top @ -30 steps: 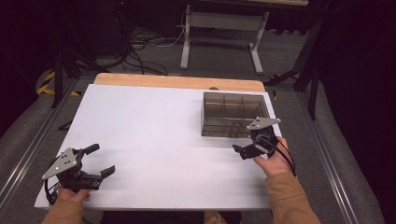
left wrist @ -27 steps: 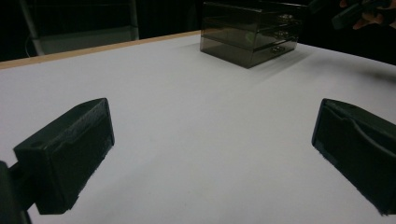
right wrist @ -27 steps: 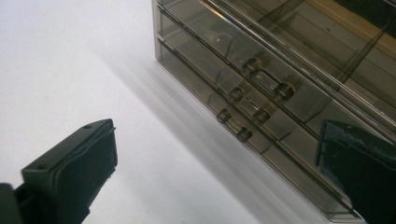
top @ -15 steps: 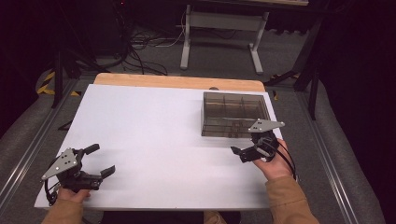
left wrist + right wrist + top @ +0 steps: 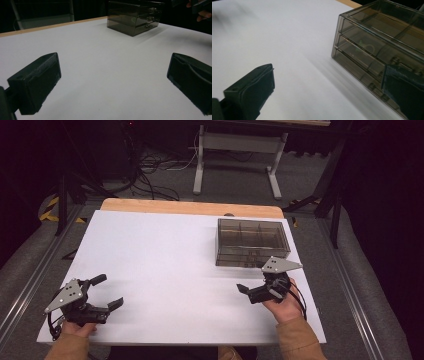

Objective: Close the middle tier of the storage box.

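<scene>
While open, drawer box just beyond right hand-held gripper

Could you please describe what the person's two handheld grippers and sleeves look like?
Both the left gripper and right gripper are black, with blocky matte jaws and a grey three-cornered plate on top. A black cable trails from each. The person wears tan sleeves.

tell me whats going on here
A person sits at a white table with a two-jaw gripper in each hand. The right gripper hovers with its jaws open just in front of a smoky clear drawer box near the table's far right corner, seemingly about to work on its drawers, which look shut. The left gripper sits open near the front left edge, away from the box, holding nothing.
</scene>
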Demonstrator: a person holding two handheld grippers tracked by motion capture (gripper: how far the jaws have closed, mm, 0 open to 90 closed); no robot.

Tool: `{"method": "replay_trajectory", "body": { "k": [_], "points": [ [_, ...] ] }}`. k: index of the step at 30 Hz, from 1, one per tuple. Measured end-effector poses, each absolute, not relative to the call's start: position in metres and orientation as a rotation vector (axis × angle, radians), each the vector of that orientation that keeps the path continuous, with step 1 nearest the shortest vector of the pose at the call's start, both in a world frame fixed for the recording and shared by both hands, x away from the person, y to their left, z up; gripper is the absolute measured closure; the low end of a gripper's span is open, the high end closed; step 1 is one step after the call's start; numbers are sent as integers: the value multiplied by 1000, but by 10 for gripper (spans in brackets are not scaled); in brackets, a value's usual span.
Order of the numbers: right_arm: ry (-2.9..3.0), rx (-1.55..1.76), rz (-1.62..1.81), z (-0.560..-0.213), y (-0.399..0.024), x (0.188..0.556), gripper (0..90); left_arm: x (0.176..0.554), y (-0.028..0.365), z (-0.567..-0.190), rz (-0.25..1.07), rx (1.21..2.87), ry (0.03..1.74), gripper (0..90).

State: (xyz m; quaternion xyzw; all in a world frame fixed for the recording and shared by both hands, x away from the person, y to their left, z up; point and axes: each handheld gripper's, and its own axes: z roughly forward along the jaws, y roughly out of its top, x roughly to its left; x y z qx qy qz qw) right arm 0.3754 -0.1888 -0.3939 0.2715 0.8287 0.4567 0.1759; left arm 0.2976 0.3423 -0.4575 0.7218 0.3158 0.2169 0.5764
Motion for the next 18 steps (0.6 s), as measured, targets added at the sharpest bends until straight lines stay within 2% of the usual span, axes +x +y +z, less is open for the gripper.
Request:
{"method": "replay_trajectory", "body": {
  "k": [18],
  "points": [
    [2297,744,1451,-434,-166,359,0,297,342,-458,503,1689,741,2]
  ]
}}
